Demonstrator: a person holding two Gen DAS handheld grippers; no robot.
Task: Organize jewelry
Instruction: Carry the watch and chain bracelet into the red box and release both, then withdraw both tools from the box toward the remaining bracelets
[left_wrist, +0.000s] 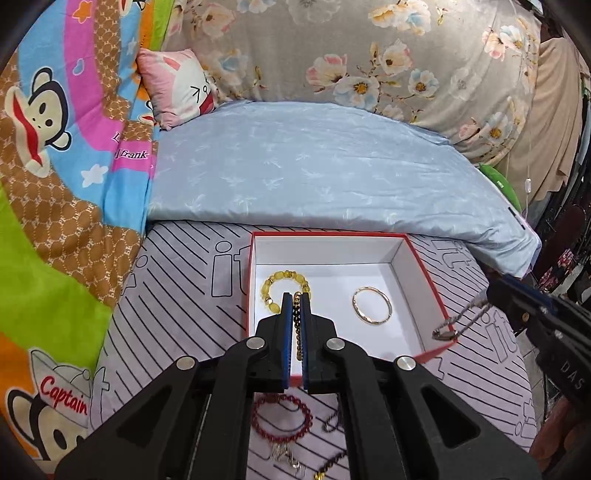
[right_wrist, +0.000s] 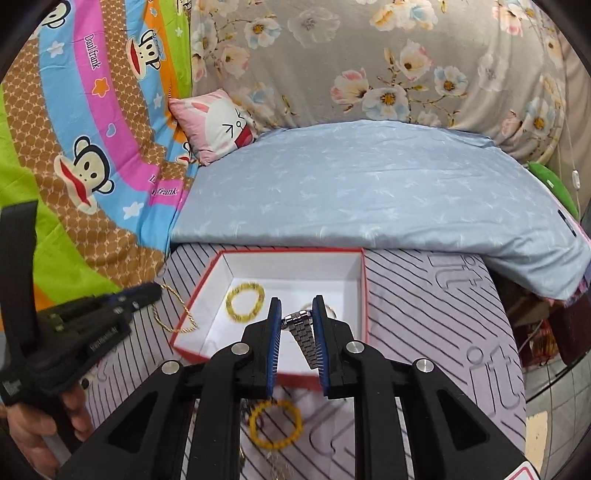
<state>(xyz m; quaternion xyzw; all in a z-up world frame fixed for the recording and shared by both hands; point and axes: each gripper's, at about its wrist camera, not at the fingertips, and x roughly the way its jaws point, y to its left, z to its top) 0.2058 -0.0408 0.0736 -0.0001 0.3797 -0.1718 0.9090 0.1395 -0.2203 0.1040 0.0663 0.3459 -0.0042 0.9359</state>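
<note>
**A:** Where does the jewelry stand?

**B:** Two pieces already lie in the red-rimmed white box (left_wrist: 424, 280) at the centre of the left wrist view: a yellow bead bracelet (left_wrist: 282, 284) at its left and a thin gold bangle (left_wrist: 371, 305) at its right. My left fingers (left_wrist: 296, 301) are clenched on a beaded gold chain (left_wrist: 297, 332), which hangs between them over the box's near edge. My right fingers (right_wrist: 297, 308) are grasping a silver watch (right_wrist: 303, 334) by its link band, low in the middle of the right wrist view, also over the box.

**A:** So nearly finished?

**B:** I'd judge not. On the striped sheet (left_wrist: 177, 295) at the bottom of the left view I see a dark red bead bracelet (left_wrist: 282, 417), a dark chain (left_wrist: 332, 421) beside it, and further pieces at the bottom edge that are too cut off to name. Another yellow bead bracelet (right_wrist: 275, 424) shows beneath my right fingers. The two held pieces have yet to be set down, then those loose ones follow.
</note>
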